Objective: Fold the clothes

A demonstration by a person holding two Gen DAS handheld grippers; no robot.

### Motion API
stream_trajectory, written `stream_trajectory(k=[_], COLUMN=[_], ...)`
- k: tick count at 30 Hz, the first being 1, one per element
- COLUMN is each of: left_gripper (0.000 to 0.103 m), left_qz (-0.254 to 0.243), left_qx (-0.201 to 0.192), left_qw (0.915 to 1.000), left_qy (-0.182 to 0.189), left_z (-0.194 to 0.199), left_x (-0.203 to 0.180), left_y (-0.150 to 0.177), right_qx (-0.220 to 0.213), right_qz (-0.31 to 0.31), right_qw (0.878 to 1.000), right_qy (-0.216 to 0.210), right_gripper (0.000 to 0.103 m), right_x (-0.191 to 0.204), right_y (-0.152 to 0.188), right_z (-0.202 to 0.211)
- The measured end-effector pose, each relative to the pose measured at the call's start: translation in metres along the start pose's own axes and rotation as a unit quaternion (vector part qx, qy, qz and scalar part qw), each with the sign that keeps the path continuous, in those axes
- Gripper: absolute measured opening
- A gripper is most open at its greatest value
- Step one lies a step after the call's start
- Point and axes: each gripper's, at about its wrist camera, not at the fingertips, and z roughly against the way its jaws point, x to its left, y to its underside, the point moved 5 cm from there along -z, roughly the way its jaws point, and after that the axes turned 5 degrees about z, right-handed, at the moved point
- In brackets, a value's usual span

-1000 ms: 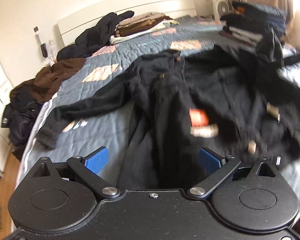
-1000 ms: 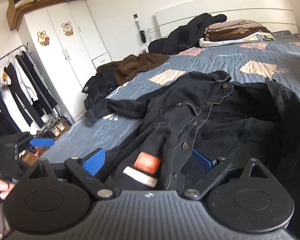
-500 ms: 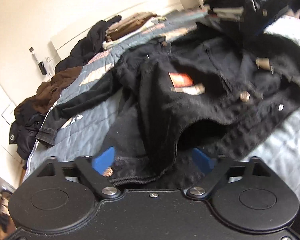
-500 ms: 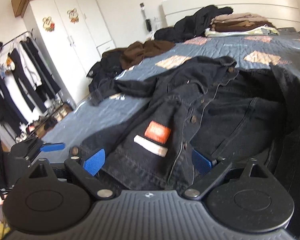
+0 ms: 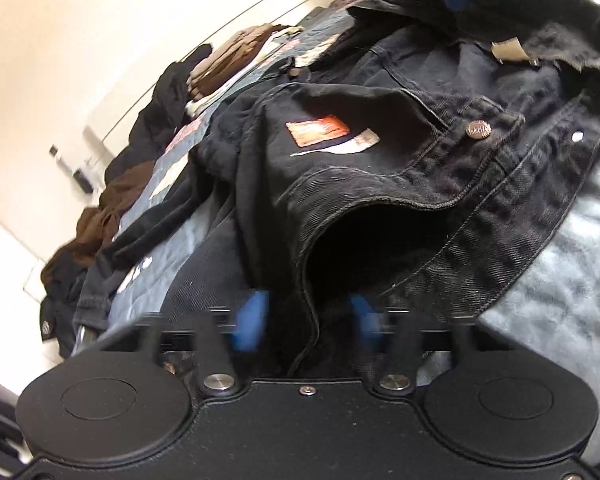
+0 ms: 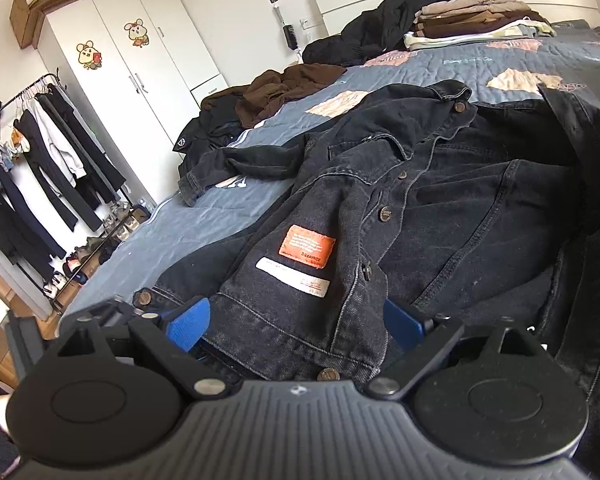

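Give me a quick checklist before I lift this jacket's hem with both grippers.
1. Left gripper holding the jacket hem: cannot tell. Its jaws have just been closing with the hem between them, but the view is blurred.
2. Right gripper gripping: not ok. Its open jaws straddle the front panel's hem without pinching it.
3. Jacket flat: not ok. The panels are rumpled and the front is unbuttoned.
4. Sleeve free: ok. It is stretched out on the quilt.
5. Brown pile off the jacket: ok. It lies beyond the sleeve.
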Motion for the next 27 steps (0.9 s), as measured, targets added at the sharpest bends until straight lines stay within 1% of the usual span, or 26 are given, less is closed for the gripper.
stream_trajectory(k=[1,4,6,10,13,16,17,18,19,20,21,23,24,25,26,27], left_gripper=[0.011,0.010,0.006,0.005,0.005,0.006,0.012,0.030,0.045,0.074,0.084,0.084,0.082,0.079,0.073,0.070], left_qz=[0.000,0.015,0.015,-0.012,0.000,0.014,0.011,0.005,-0.003,-0.017,-0.036,-0.071,-0.083,-0.088,-0.087,-0.083], left_qx=[0.002,0.002,-0.001,-0.016,-0.024,-0.024,-0.028,-0.027,-0.020,-0.013,-0.008,-0.011,-0.014,-0.014,-0.015,-0.017], left_qw=[1.0000,0.9999,0.9999,0.9996,0.9988,0.9982,0.9976,0.9972,0.9972,0.9969,0.9965,0.9941,0.9926,0.9914,0.9908,0.9906], left_qy=[0.000,0.006,0.005,-0.019,-0.042,-0.053,-0.063,-0.069,-0.073,-0.075,-0.076,-0.081,-0.088,-0.096,-0.103,-0.108], left_z=[-0.003,-0.004,0.000,0.015,0.026,0.033,0.034,0.033,0.030,0.027,0.025,0.022,0.020,0.017,0.014,0.012], left_x=[0.000,0.007,0.011,0.030,0.056,0.080,0.084,0.084,0.082,0.076,0.067,0.052,0.046,0.043,0.043,0.044], left_y=[0.000,0.002,0.004,0.006,0.007,0.011,0.013,0.015,0.019,0.023,0.028,0.039,0.044,0.049,0.052,0.055], right_qx=[0.000,0.002,0.006,0.031,0.047,0.047,0.046,0.046,0.047,0.048,0.049,0.053,0.054,0.055,0.056,0.057], right_qz=[0.000,0.002,0.003,0.020,0.026,0.028,0.026,0.024,0.023,0.021,0.021,0.022,0.023,0.024,0.025,0.025], right_qw=[1.000,1.000,1.000,0.999,0.998,0.998,0.999,0.999,0.999,0.999,0.999,0.998,0.998,0.998,0.998,0.998], right_qy=[-0.001,0.001,0.002,0.007,0.012,0.003,0.002,0.000,0.000,0.000,0.001,0.001,0.000,0.000,0.001,0.001], right_gripper=[0.093,0.093,0.093,0.093,0.093,0.093,0.093,0.093,0.093,0.093,0.093,0.093,0.093,0.093,0.093,0.093], right_x=[0.000,0.000,0.000,0.003,0.004,0.007,0.007,0.007,0.006,0.006,0.006,0.007,0.007,0.008,0.009,0.010], right_y=[0.000,0.001,0.002,0.009,0.015,0.015,0.015,0.015,0.015,0.015,0.015,0.016,0.016,0.017,0.017,0.017], right_z=[0.000,-0.001,-0.002,-0.013,-0.020,-0.020,-0.020,-0.020,-0.020,-0.020,-0.021,-0.023,-0.024,-0.024,-0.025,-0.025])
